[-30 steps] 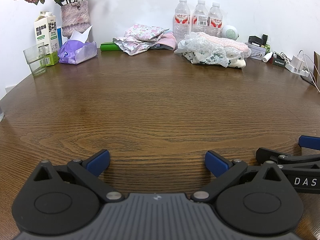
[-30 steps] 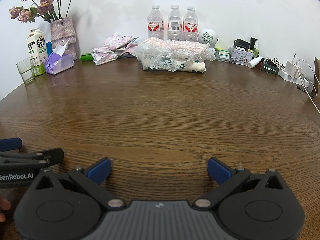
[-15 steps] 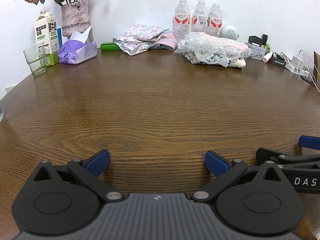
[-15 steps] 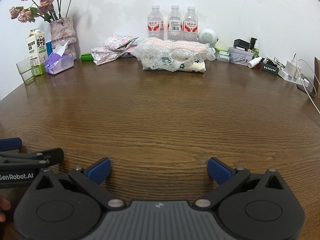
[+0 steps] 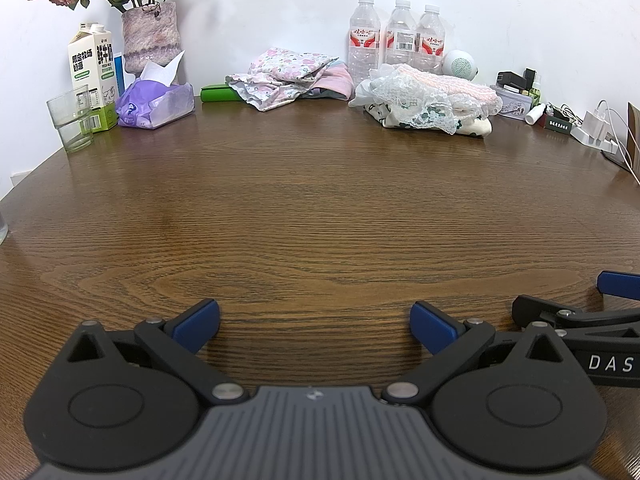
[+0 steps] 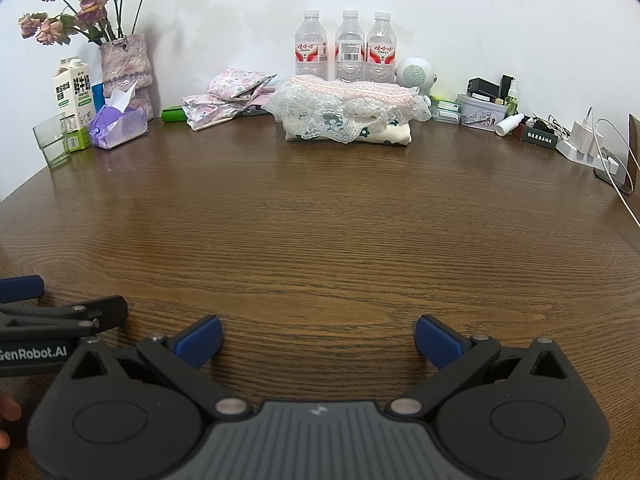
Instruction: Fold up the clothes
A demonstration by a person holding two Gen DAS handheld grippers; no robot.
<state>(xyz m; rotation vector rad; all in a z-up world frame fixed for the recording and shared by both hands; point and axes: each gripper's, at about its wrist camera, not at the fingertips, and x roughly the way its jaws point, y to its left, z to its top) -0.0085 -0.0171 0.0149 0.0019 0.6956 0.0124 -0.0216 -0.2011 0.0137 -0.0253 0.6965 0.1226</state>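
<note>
Both the left tool [image 5: 315, 322] and right tool [image 6: 318, 338] sit spread apart and empty at the bottom, so I'd reach for the loose floral clothes [image 5: 280, 78] at upper centre, pinching one edge and dragging it onto the bare surface [image 5: 320, 208].

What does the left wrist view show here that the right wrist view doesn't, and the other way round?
Only the left wrist view shows the left claw head-on, open, with the right claw's tip at its right edge. Only the right wrist view shows the right claw head-on, open, plus a green-capped spray bottle and fingertips at the lower left. Both show the wooden table, the lace-trimmed clothes pile, the floral clothes pile and three water bottles.
</note>
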